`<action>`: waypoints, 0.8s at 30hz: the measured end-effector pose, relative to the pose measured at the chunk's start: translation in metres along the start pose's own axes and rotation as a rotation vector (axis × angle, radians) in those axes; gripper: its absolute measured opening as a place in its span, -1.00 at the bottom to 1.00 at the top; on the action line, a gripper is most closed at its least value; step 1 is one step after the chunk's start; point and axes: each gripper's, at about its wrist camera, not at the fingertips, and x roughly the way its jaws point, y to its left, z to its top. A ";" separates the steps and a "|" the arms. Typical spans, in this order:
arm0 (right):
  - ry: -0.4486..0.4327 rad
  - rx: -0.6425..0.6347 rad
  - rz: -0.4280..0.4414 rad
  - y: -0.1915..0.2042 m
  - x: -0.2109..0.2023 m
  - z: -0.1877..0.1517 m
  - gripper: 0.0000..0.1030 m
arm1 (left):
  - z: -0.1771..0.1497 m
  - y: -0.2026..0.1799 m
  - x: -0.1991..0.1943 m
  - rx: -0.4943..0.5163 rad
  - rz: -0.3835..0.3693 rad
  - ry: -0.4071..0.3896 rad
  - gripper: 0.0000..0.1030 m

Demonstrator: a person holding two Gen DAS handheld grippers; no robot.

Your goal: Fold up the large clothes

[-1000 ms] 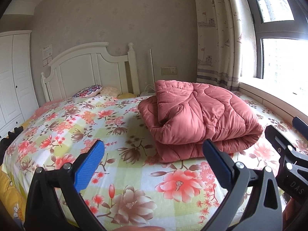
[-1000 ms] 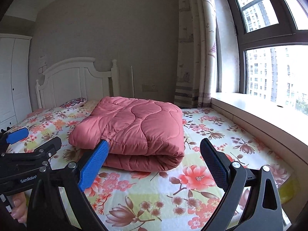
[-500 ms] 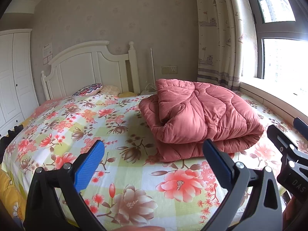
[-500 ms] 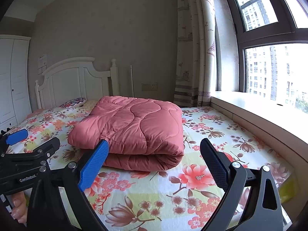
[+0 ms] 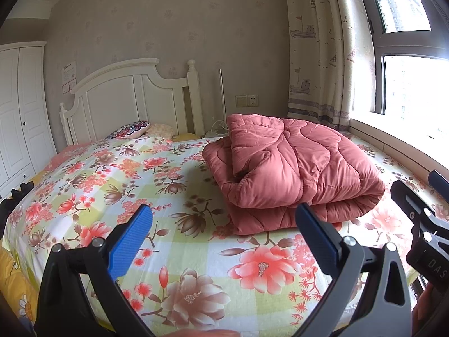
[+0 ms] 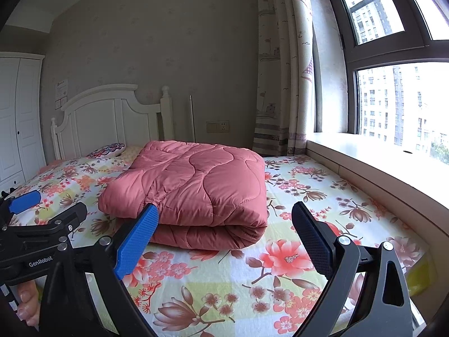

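The pink quilt (image 5: 291, 168) lay folded in a thick bundle on the bed (image 5: 118, 174), on the side nearer the window (image 6: 398, 104) and apart from both claws.

The left claw (image 5: 223, 234) was wide open and held nothing, low over the foot of the bed in front of the quilt. The right claw (image 6: 224, 233) was wide open and empty too, also in front of the quilt.

The left wrist view showed the loose, layered edges of the quilt, and a yellow cover (image 5: 12, 280) at the bed's corner far from the quilt. The right wrist view showed only the quilt's smooth rounded fold, plus tall buildings (image 6: 393, 104) outside the window. It also showed a person's fingers (image 6: 28, 303) under the left claw's body.

The word "GenRobot" (image 6: 40, 261) was on the left claw in the right wrist view. The letters "DAS" (image 5: 436, 268) were on the right claw in the left wrist view. A paper (image 5: 68, 73) hung on the wall above the headboard (image 5: 126, 98), too small to read.
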 end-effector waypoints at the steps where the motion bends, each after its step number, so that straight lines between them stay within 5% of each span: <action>1: 0.001 0.000 0.000 0.000 0.000 0.000 0.78 | 0.000 0.000 0.000 0.000 0.000 0.000 0.96; 24: 0.010 -0.002 0.004 0.001 0.001 -0.002 0.78 | -0.005 0.004 0.003 -0.006 0.003 0.015 0.96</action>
